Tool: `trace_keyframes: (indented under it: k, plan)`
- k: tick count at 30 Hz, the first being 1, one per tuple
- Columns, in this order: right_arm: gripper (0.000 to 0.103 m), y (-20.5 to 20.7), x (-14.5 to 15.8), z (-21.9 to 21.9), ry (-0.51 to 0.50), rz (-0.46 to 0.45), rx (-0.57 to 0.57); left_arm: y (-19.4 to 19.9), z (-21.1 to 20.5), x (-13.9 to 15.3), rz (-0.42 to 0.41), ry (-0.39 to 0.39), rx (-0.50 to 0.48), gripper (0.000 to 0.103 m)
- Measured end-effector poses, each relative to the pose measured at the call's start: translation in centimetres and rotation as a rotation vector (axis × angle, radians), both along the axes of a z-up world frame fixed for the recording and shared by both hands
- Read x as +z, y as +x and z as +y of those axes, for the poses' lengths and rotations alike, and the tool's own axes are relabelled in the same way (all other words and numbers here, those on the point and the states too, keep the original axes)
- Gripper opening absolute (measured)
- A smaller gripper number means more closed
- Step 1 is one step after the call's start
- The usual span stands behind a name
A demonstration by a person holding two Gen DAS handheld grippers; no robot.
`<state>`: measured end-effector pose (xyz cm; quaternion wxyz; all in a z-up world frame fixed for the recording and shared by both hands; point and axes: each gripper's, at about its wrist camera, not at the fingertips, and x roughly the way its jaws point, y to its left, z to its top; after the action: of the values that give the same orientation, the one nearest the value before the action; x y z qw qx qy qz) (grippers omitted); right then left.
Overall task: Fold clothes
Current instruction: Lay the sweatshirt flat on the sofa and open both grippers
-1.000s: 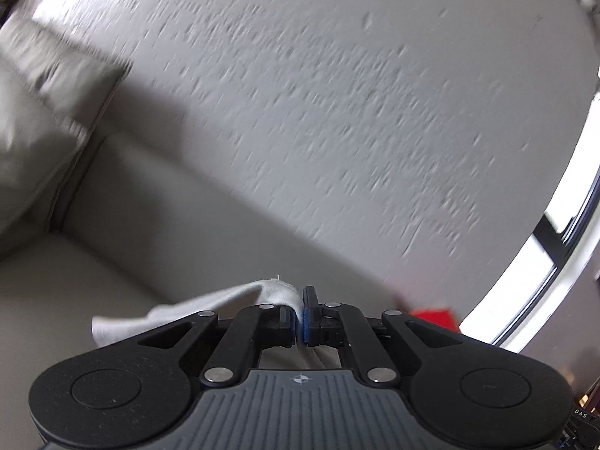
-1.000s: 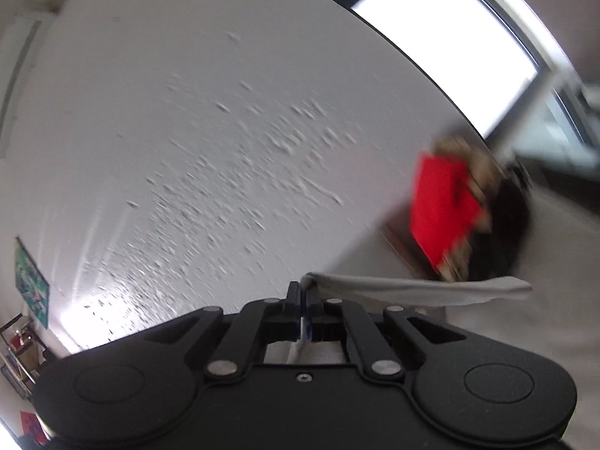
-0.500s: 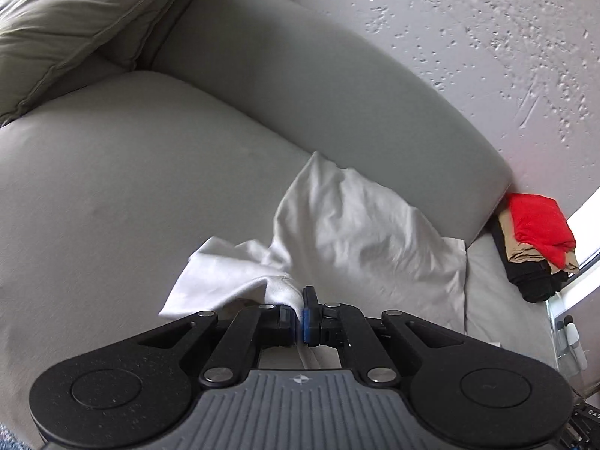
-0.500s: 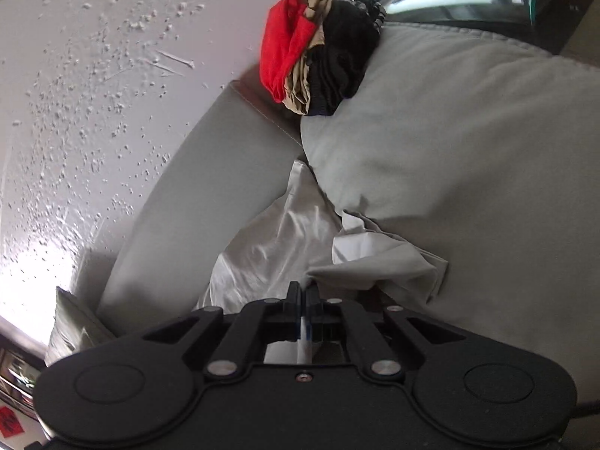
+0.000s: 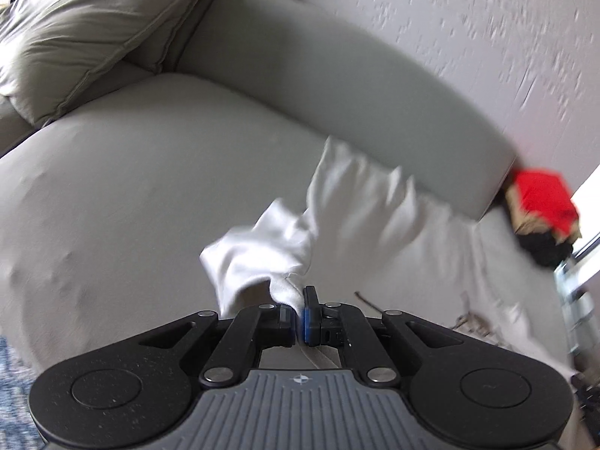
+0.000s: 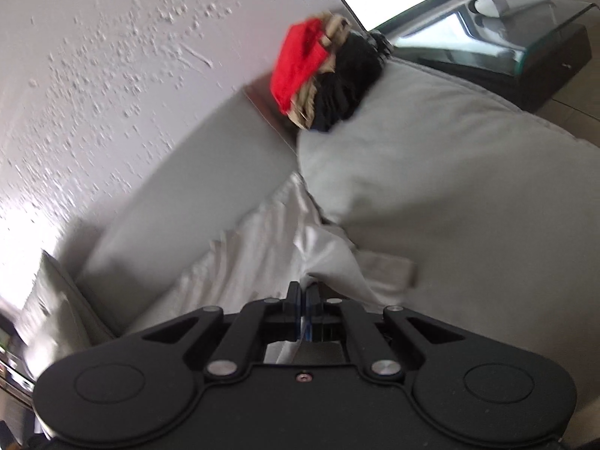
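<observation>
A white garment (image 5: pixel 337 210) lies spread across the grey sofa seat (image 5: pixel 131 172), its far edge near the backrest. My left gripper (image 5: pixel 300 313) is shut on one bunched corner of it, low over the seat. My right gripper (image 6: pixel 303 300) is shut on another corner of the same white garment (image 6: pixel 262 247), which stretches away toward the backrest. A short sleeve (image 6: pixel 386 270) folds out to the right of my right gripper.
A stack of folded clothes, red on top of tan and black (image 5: pixel 543 202), sits at the sofa's right end (image 6: pixel 322 71). A grey cushion (image 5: pixel 86 30) leans at the left. A glass side table (image 6: pixel 525 33) stands beyond the sofa by the window.
Both grippers came down from pointing at the wall to the sofa, laying the white garment onto the seat. Since half a second ago they pulled slightly back with it.
</observation>
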<state>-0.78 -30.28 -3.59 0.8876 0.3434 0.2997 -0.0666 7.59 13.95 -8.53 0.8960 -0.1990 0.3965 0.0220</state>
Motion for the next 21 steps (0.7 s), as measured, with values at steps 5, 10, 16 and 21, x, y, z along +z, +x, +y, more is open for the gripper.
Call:
trace_keyframes:
  k: [5,10,16,21]
  plan:
    - [0.004,0.3,-3.2,0.6,-0.068,0.130,0.028,-0.5,-0.9,-3.4,0.101,0.098,0.019,0.009]
    - [0.022,-1.1,-2.0,0.8,-0.129,0.173,0.080,-3.8,-1.2,-1.6,0.068,0.196,-0.026,0.025]
    - [0.046,-3.1,-0.9,4.5,-0.173,0.096,0.334,-9.0,-6.0,-1.5,0.013,0.270,-0.290,0.033]
    - [0.047,-3.9,-2.7,9.7,-0.270,0.068,0.532,-11.4,-11.2,-2.3,-0.065,0.385,-0.384,0.034]
